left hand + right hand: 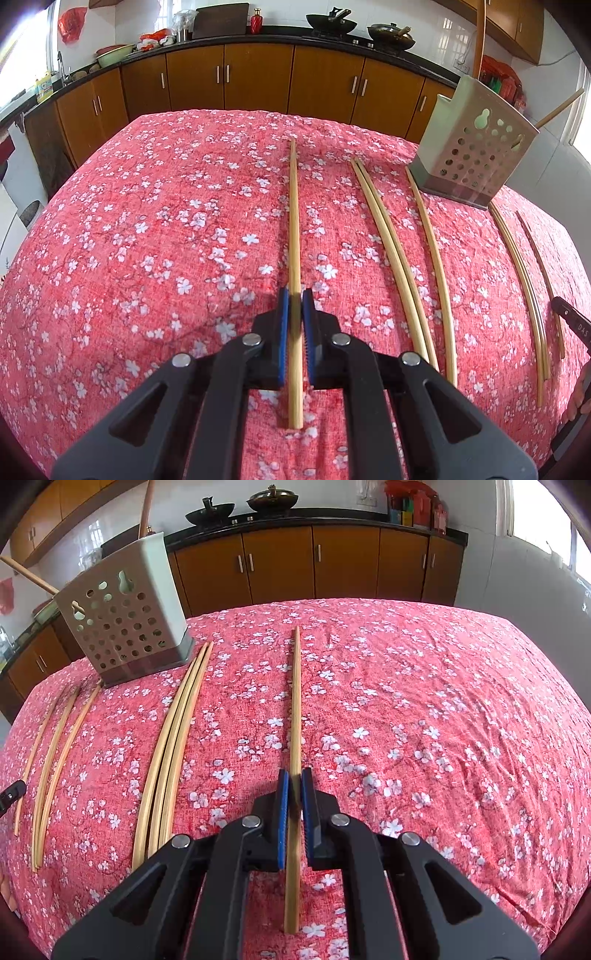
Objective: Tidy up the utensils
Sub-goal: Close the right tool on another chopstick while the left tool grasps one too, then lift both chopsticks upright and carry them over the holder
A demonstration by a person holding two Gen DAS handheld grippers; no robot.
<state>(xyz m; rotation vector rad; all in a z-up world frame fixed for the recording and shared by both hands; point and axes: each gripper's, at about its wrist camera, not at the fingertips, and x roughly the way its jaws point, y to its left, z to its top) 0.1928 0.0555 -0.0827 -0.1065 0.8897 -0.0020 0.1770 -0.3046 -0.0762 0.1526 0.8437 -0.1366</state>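
my left gripper (294, 308) was clamped on one chopstick (293, 221), its blue pads (283, 332) pressed against either side of the stick, which ran straight ahead from the jaws across the red flowered tablecloth (147, 240) and stuck out a little behind them too. my right gripper (294, 788) was closed the same way on another chopstick (295, 701), pinched near its near end with the long part pointing away toward the far edge of the table. between my two grips the rest of the chopsticks lay flat on the cloth, roughly side by side: a touching pair (388, 251) and a single one (432, 251) near my left stick, and a bundle of three (173, 746) near my right one. the perforated metal holder (472, 155) stood upright at the far side of the cloth, just beyond the tips of those loose sticks, with a chopstick (561, 107) poking out of it at a slant and a longer wooden handle (480, 37) rising from its top. behind the table ran brown cabinets (258, 74) with two dark woks (332, 24) on the counter
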